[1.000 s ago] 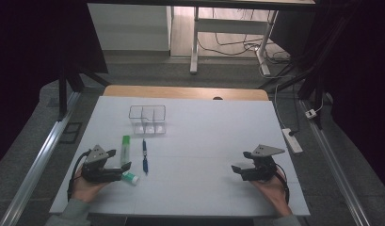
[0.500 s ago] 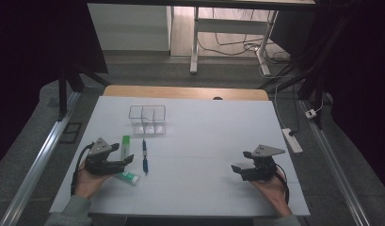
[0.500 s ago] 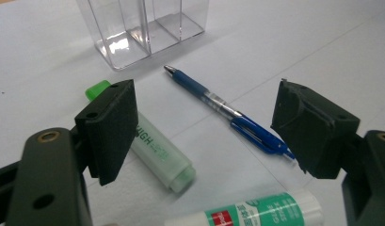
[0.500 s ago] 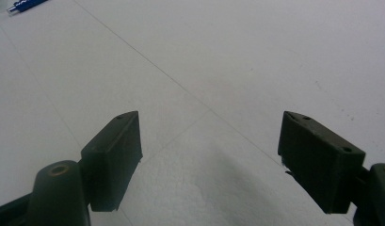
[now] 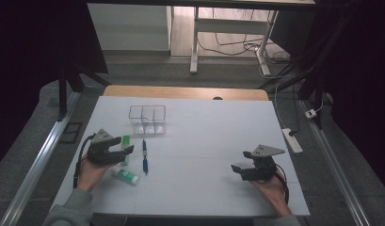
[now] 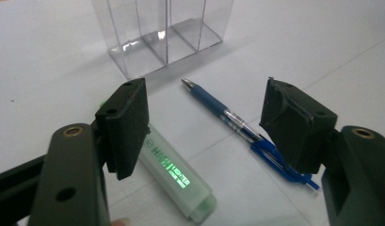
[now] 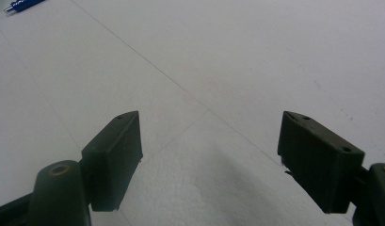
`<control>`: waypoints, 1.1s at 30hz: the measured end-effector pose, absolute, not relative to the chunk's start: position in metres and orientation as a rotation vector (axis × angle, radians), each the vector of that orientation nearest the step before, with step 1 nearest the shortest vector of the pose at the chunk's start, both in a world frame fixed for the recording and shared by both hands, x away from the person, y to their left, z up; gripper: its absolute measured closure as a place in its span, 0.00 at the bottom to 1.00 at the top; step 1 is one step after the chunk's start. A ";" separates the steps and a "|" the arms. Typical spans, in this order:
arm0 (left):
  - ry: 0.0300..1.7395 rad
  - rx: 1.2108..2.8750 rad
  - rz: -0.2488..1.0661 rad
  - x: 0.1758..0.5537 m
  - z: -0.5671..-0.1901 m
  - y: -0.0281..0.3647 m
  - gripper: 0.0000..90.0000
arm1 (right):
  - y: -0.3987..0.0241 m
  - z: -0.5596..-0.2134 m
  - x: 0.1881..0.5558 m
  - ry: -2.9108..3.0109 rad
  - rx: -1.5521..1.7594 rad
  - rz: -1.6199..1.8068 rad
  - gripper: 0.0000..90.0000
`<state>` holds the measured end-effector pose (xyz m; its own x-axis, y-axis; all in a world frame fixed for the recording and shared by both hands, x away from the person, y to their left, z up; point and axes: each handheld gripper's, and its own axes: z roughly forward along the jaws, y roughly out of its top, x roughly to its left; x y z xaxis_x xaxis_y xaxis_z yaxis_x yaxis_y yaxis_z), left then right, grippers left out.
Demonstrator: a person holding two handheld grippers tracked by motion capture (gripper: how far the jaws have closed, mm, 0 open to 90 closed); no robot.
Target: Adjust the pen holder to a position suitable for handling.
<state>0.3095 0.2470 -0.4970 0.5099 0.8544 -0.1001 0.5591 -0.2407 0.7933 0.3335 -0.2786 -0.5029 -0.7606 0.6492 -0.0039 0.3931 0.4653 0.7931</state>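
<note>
A green highlighter (image 5: 126,142) lies on the white table, with a blue pen (image 5: 144,156) parallel on its right. Behind them stands a clear three-compartment holder (image 5: 147,118), which looks empty. My left gripper (image 5: 123,151) hovers open just over the near end of the highlighter. In the left gripper view the highlighter (image 6: 176,174) runs under the left jaw, the pen (image 6: 237,125) lies before the right jaw, and the holder (image 6: 162,33) is beyond; the left gripper (image 6: 204,108) holds nothing. My right gripper (image 5: 238,169) rests open at the table's right front, over bare table (image 7: 209,127).
A white tube with a green cap (image 5: 125,175) lies near the person's left hand (image 5: 89,174). The pen's end (image 7: 20,5) peeks in at the top left of the right gripper view. A wooden strip (image 5: 185,92) edges the table's far side. A power strip (image 5: 292,140) lies off the right edge.
My left gripper has moved forward, away from the person, to the near end of the highlighter. The right gripper has stayed put.
</note>
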 end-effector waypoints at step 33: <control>1.272 1.955 0.461 0.369 -0.482 0.257 0.98 | -0.283 -0.501 0.329 2.374 0.908 1.200 0.25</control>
